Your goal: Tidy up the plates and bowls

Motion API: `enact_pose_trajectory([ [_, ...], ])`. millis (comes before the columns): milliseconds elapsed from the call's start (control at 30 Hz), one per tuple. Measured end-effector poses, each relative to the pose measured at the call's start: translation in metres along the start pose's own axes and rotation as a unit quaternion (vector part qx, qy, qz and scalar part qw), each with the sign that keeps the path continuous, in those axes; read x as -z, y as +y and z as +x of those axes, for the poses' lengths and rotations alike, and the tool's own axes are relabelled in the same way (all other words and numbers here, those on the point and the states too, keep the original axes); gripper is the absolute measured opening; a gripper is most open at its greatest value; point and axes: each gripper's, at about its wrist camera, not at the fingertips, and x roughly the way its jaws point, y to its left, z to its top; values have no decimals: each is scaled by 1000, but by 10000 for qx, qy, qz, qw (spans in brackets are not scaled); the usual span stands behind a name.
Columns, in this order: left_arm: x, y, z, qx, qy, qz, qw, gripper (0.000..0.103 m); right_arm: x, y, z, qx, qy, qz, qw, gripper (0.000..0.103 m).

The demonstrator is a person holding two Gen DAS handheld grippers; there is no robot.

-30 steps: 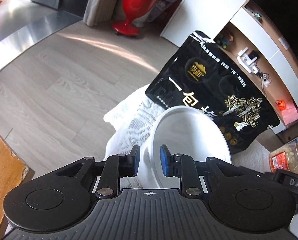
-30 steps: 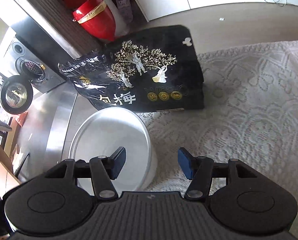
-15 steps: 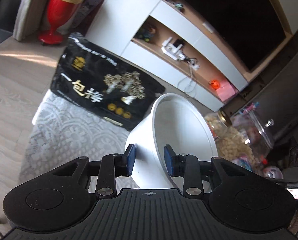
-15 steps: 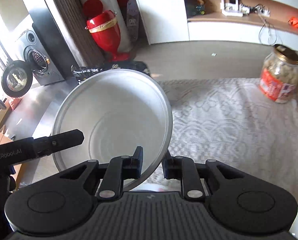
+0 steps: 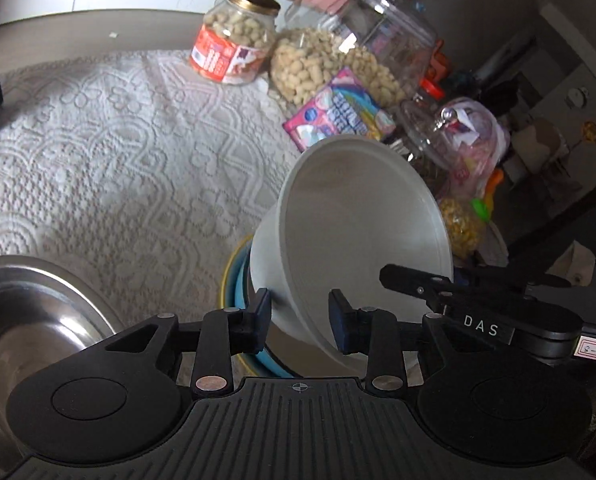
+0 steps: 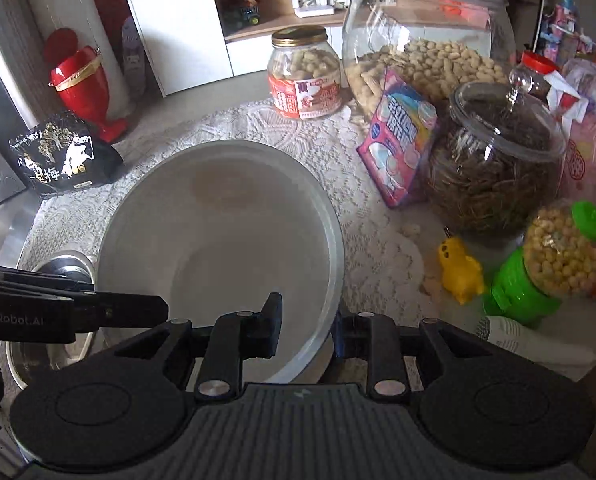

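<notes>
I have carried the white bowl over from the black bag. Both grippers pinch its rim, holding it tilted over the blue bowl, ready to stack.

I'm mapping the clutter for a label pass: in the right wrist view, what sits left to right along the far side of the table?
Black snack bag → gold-lidded peanut jar → big glass peanut jar → red-capped jar.
</notes>
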Motion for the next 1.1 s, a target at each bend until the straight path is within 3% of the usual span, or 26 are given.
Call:
enact_pose_trajectory([
  [67,3,0,4,-25,94,2,10000,32,6,-9,0,-188,45,76,9998,31],
  [200,4,13,-16,-232,-165,-45,9996,32,7,-14,-13,-197,-208,137,9995,47],
  [367,2,29,-57,-169,-584,-64,9981,32,2,-2,-29,-171,-515,107,9985,49],
  [500,5,59,-89,-574,-981,-72,9935,32,-2,16,-35,-25,-787,-47,9969,49],
  [600,8,97,-105,-788,-1244,-479,9879,32,-12,21,-20,374,-980,-61,9945,47],
  [700,13,134,-114,-759,-1425,-869,9830,32,-26,18,14,704,-643,-29,9954,34],
  [800,20,160,-120,-816,-1525,-1029,9795,32,-31,11,38,812,-104,254,9963,34],
  [867,27,176,-123,-845,-1574,-1097,9778,32,-30,14,37,933,-47,272,9953,34],
  [933,32,190,-130,-875,-1630,-1170,9757,32,-29,22,19,1005,-280,289,9941,35],
  [1033,38,200,-139,-860,-1721,-1196,9740,32,-23,48,-20,770,-819,149,9936,48],
  [1100,42,200,-143,-807,-1753,-1113,9749,32,-15,71,-40,313,-990,-16,9946,56],
])
